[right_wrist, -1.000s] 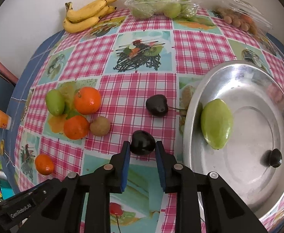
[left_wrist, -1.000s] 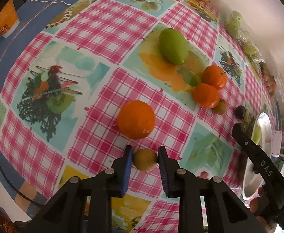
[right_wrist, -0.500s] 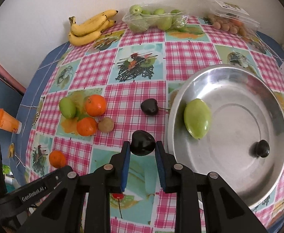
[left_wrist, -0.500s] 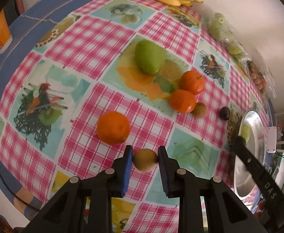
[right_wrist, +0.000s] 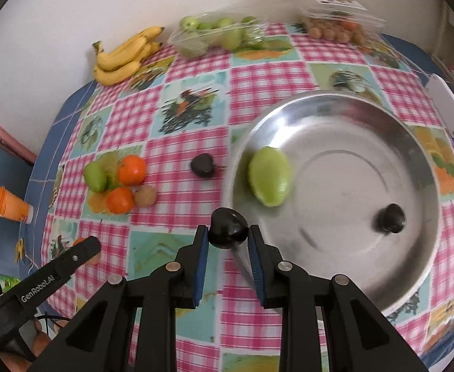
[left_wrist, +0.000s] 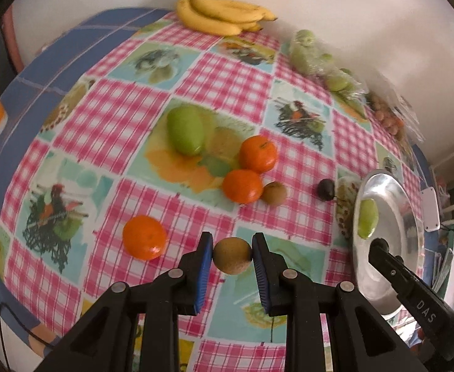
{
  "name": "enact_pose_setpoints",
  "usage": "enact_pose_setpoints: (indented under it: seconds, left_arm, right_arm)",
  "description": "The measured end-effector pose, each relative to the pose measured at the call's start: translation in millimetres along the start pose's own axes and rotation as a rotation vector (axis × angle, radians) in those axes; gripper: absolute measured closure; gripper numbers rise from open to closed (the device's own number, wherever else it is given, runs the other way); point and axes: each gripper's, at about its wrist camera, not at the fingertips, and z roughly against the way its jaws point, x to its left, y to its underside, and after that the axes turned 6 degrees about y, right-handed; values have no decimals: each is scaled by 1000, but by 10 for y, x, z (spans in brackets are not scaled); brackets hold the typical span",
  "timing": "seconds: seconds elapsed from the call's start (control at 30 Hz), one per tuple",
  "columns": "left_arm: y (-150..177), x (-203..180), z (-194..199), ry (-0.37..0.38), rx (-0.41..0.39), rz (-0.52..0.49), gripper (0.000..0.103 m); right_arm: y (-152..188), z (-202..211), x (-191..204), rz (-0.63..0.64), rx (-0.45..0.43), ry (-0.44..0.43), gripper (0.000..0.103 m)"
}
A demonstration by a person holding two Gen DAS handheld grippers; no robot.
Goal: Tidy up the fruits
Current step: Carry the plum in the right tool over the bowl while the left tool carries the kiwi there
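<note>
My left gripper [left_wrist: 232, 255] is shut on a brown kiwi [left_wrist: 232, 254], held above the checked tablecloth. My right gripper [right_wrist: 228, 232] is shut on a dark plum [right_wrist: 228, 228], held over the near left rim of the steel bowl [right_wrist: 419, 142]. The bowl holds a green mango [right_wrist: 269, 179] and a dark plum [right_wrist: 391, 218]. On the cloth lie a lone orange [left_wrist: 144, 241], two oranges [left_wrist: 257, 153] [left_wrist: 242, 186], a kiwi [left_wrist: 275, 193], a green mango [left_wrist: 185, 130] and a dark plum [left_wrist: 326, 189].
Bananas [left_wrist: 220, 15], a bag of green fruit [left_wrist: 319, 62] and a box of small fruit [right_wrist: 335, 28] lie along the far wall. An orange cup [right_wrist: 11, 206] stands at the left table edge. A white box [right_wrist: 447, 108] lies right of the bowl.
Both grippers have risen and drawn back from the table with their fruit. The right gripper has moved rightwards to the bowl's rim.
</note>
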Motion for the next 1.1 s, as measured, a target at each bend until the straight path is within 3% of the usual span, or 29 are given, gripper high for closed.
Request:
enact_pose_setpoints:
  seconds: [0.6,0.83,1.1]
  left_arm:
    - [147,-769,13,28,-83,-329,75]
    - [261,-1137,-44,129,-68,-421,75]
    - [404,-1513,-247,179,-27,-524,75]
  right_arm:
    - [81,64,-1061,-272,16,121,76]
    - [191,56,-1324,-366,48,114,76]
    - [249,37,-1402,-389,66,126,76]
